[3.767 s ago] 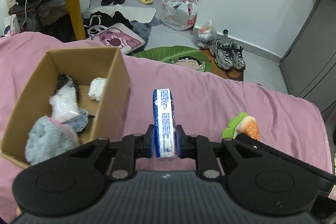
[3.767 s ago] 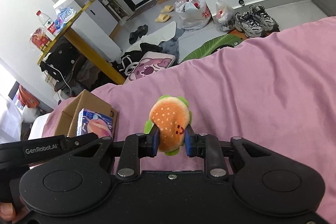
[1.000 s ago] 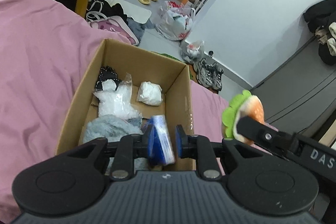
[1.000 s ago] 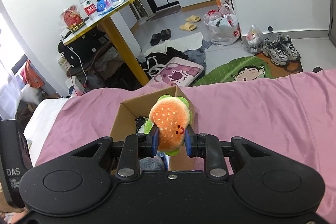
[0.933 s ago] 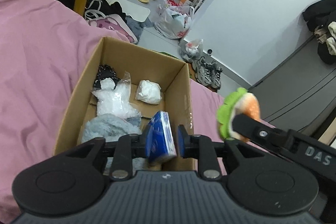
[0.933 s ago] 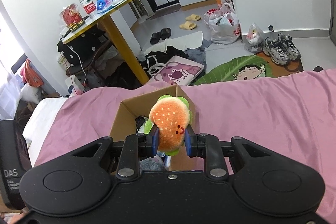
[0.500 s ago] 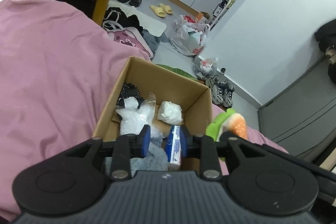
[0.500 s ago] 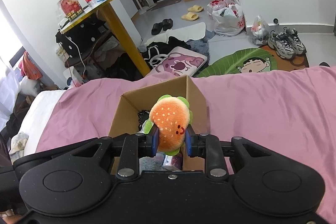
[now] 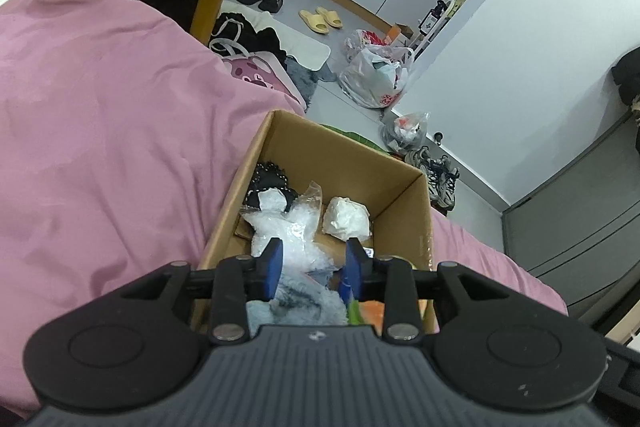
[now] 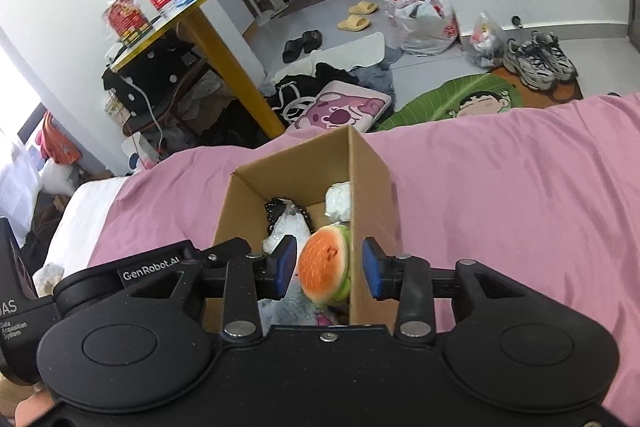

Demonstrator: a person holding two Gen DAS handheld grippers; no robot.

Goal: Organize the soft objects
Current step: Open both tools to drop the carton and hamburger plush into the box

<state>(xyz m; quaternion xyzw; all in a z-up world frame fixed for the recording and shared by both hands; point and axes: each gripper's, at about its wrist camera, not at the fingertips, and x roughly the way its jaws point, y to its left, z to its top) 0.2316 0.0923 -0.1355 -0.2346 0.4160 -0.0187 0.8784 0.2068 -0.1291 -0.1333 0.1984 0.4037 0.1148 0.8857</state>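
Two tools hang over one cardboard box (image 9: 404,187) that stands on the bed with the pink sheet (image 9: 100,147). The left tool (image 9: 314,269) has its blue pads apart and its jaws are opening; nothing is pinched between them. Past its pads I see the inside of the box: a clear plastic bag (image 9: 288,231), a white wad (image 9: 346,217) near the far right corner, a black beaded thing (image 9: 268,181) along the far left wall, and a grey fluffy cloth (image 9: 304,303) at the near end. A blue packet (image 9: 346,293) shows only as a small strip just behind the right pad of this tool, low in the box beside the right wall.

The right tool (image 10: 330,267) is also spreading, and its pads do not press on anything. The burger plush (image 10: 326,267) is between them but free of both pads, tilted on its side, with the orange bun turned to the camera and the green edge to the right. It is inside the box, close to the right wall, above the grey cloth; I cannot tell if it already rests on it. The right pad of this tool stands outside the box wall, the left pad inside.

On the floor beyond the bed are a yellow table (image 10: 224,39), grey sneakers (image 10: 540,61) and a white plastic bag (image 10: 426,17).
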